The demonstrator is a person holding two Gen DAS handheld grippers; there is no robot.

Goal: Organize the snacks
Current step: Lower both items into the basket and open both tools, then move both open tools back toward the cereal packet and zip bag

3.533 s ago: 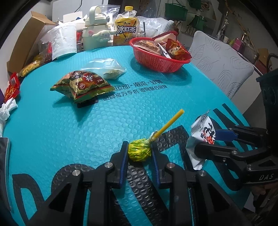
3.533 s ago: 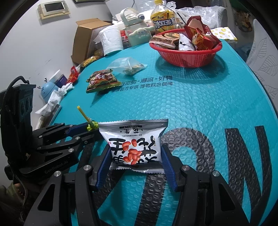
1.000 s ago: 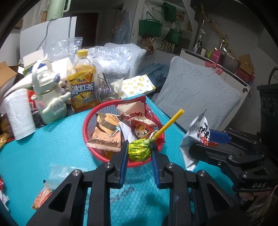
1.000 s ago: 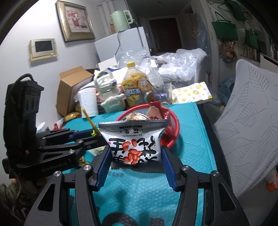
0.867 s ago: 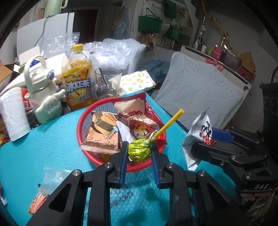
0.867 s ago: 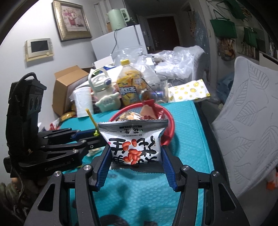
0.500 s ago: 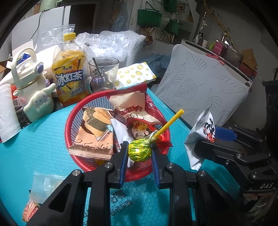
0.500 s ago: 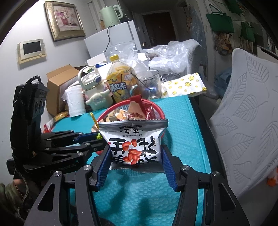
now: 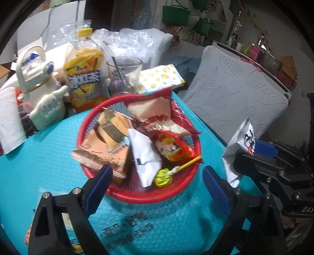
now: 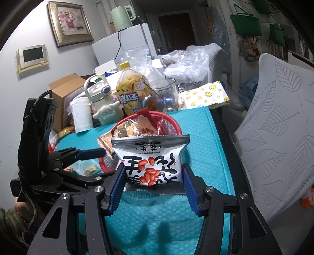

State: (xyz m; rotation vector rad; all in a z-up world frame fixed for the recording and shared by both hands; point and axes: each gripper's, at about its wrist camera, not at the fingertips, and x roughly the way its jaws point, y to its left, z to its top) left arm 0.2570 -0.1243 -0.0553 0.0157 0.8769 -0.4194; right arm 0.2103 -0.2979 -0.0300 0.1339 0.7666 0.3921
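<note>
teal table [image 9: 49, 157]: lollipop [image 9: 163, 177] in red basket [image 9: 149, 196], left hand-held gripper [image 9: 157, 181] opening.

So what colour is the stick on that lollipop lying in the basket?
Yellow. The lollipop has a yellow stick and a yellow-green wrapper, clearest in the left wrist view.

One red basket [image 9: 137, 196], one lollipop [image 9: 163, 179] and one peanut packet [image 10: 150, 164] are counted. One drink bottle [image 9: 84, 76] and one glass [image 9: 123, 76] are seen.

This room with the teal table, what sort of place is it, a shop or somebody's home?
Most likely a lived-in home. A framed picture hangs on the wall, a kettle sits atop a white fridge, and the table's red basket holds snacks.
</note>
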